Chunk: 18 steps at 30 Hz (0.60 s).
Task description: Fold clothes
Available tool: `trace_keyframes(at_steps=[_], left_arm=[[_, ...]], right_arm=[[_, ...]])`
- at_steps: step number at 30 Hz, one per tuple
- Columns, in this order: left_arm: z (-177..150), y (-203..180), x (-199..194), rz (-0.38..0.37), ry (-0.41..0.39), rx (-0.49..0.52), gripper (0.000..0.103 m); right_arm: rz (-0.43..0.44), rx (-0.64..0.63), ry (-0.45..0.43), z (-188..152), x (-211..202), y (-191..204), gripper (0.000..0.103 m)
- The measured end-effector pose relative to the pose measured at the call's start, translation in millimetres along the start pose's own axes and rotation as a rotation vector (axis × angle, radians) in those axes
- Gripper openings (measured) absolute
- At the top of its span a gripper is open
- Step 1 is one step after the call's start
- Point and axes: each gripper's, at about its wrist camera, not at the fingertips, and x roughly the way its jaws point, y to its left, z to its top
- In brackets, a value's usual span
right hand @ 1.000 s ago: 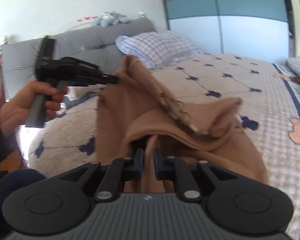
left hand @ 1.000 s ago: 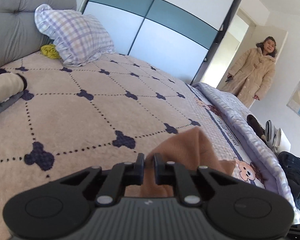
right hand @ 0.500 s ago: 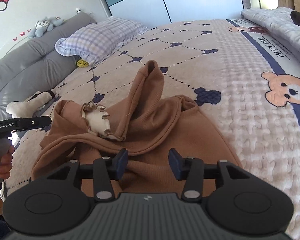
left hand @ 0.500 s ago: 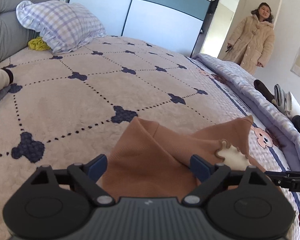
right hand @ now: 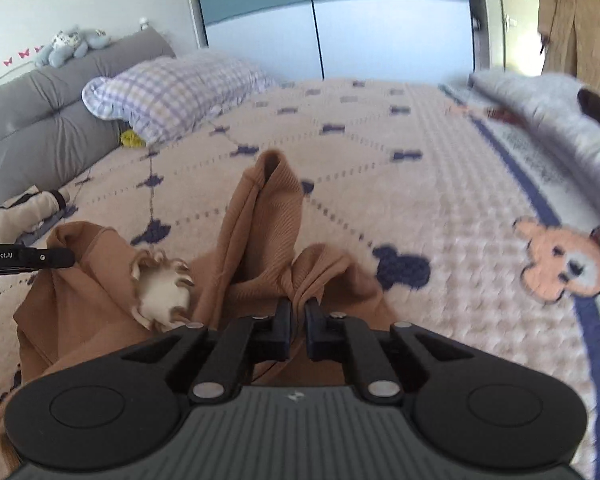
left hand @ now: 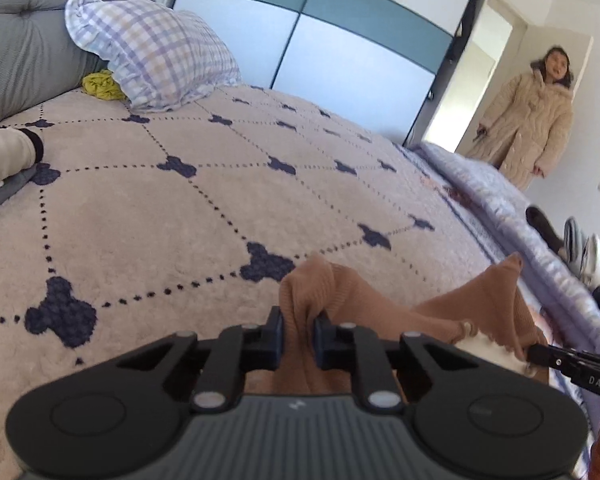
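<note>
I hold a claw in each hand over a bed [left hand: 148,216] spread with a pink quilt. A brown ribbed garment [right hand: 260,220] lies crumpled on the quilt's near part, just in front of me, a cream frilled patch [right hand: 162,292] showing on it. My left claw [left hand: 298,336] is nearly closed, its pads pinching a bunched ridge of the brown cloth. My right claw [right hand: 297,322] is likewise almost shut on another gathered fold. A checked pillow [left hand: 160,56] sits well apart by the grey headboard, and a person in a tan coat [left hand: 524,120] stands in the doorway.

To do this step well, I judge I should lift and draw the two pinched points apart until the cloth hangs flat, without snatching, then lay it smooth before any fold.

Half a second earlier both claws stood open with the garment lying loose between the pads; both have just been closing, and the cloth is now gripped in each.
</note>
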Motion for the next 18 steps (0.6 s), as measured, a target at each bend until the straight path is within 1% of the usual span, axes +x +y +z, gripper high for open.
trace_keyframes(at_steps=[4, 8, 12, 15, 18], left_arm=[[31.9, -13.2, -51.5, -0.074, -0.120, -0.034, 0.014], [64.6, -36.2, -118.5, -0.169, -0.257, -0.025, 0.014], [89.5, -59.9, -193.3, -0.253, -0.382, 0.003, 0.015], [99.9, -78.4, -256.0, -0.303, -0.481, 0.058, 0.015], [103.9, -95.9, -319.1, -0.349, -0.585, 0.120, 0.015]], right_arm=[[-0.086, -0.098, -0.200, 44.2, -72.3, 0.0, 0.007], [-0.159, -0.167, -0.400, 88.5, -155.1, -5.9, 0.007], [-0.245, -0.248, -0.555, 109.5, -231.1, -3.9, 0.007], [-0.244, -0.253, -0.642, 116.7, -282.0, -4.5, 0.007], [-0.193, -0.245, -0.718, 117.4, -330.0, 4.4, 0.007]])
